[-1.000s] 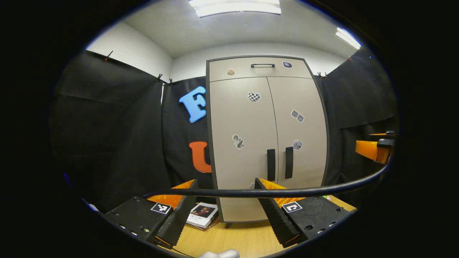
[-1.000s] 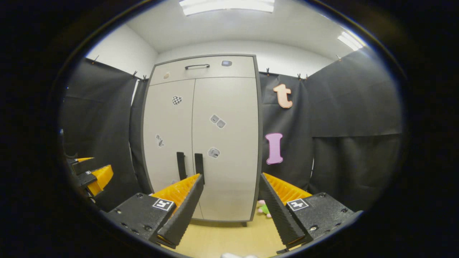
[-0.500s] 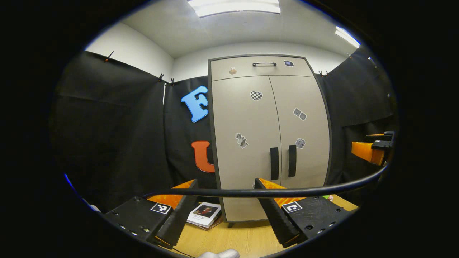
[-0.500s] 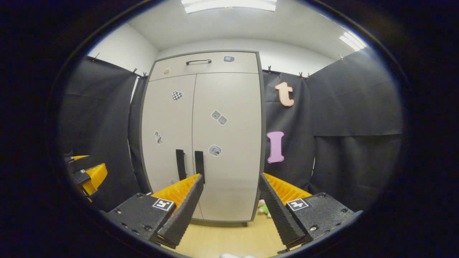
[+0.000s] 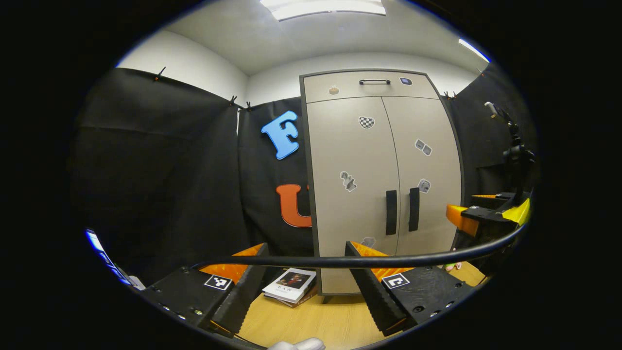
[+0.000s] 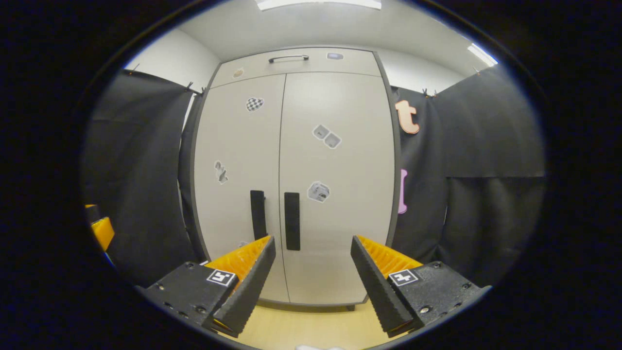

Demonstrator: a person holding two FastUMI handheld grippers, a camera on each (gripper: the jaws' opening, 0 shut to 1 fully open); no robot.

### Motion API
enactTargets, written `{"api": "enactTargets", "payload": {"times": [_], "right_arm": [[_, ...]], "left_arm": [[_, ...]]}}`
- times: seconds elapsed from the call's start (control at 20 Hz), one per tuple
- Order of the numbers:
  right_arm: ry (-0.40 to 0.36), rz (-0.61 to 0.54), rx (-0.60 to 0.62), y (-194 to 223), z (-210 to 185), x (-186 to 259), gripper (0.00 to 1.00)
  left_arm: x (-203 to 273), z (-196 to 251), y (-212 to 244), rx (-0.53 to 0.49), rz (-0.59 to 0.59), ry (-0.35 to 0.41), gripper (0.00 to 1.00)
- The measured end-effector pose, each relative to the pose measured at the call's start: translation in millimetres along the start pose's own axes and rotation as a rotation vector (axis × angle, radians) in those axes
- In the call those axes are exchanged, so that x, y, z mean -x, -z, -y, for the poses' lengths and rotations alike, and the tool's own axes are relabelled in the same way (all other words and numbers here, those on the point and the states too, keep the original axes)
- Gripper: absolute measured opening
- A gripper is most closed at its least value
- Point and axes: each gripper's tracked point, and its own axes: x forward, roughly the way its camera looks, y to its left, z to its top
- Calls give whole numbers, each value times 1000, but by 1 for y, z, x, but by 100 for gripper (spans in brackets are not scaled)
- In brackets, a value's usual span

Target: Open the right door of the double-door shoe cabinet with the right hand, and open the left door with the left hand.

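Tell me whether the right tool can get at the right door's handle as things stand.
Probably yes: the right tool is open and faces the right door's handle, with nothing between them; it is still short of it.

Black cloth (image 5: 160, 160) hangs around me on every side, pinned along its top edge by small clips (image 5: 233, 100). Above the cloth a plain white wall (image 5: 194, 63) runs up to a white ceiling (image 5: 311, 34), and a long light panel (image 5: 323, 6) glows at the top centre of the left gripper view, with a second strip (image 6: 482, 53) at the upper right of the right gripper view. The floor (image 6: 311, 330) along the bottom of each frame is pale wood. A book (image 5: 290, 284) lies on it, lower centre, in the left gripper view.
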Motion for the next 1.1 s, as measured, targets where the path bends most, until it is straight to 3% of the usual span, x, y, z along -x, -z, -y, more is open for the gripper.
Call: {"api": "enactTargets", "payload": {"times": [0.35,0.7,0.95,1.1], "right_arm": [[13,-12,18,16,-22,-84,99],[60,-43,10,27,-20,-147,97],[63,-48,14,28,-22,-162,84],[67,-63,-1,28,-21,-167,66]], "left_arm": [[3,-28,11,-7,-18,-67,96],[-6,-42,16,-20,-44,-114,96],[-13,-39,17,-26,-41,-106,96],[-13,-38,18,-29,-41,-100,96]]}}
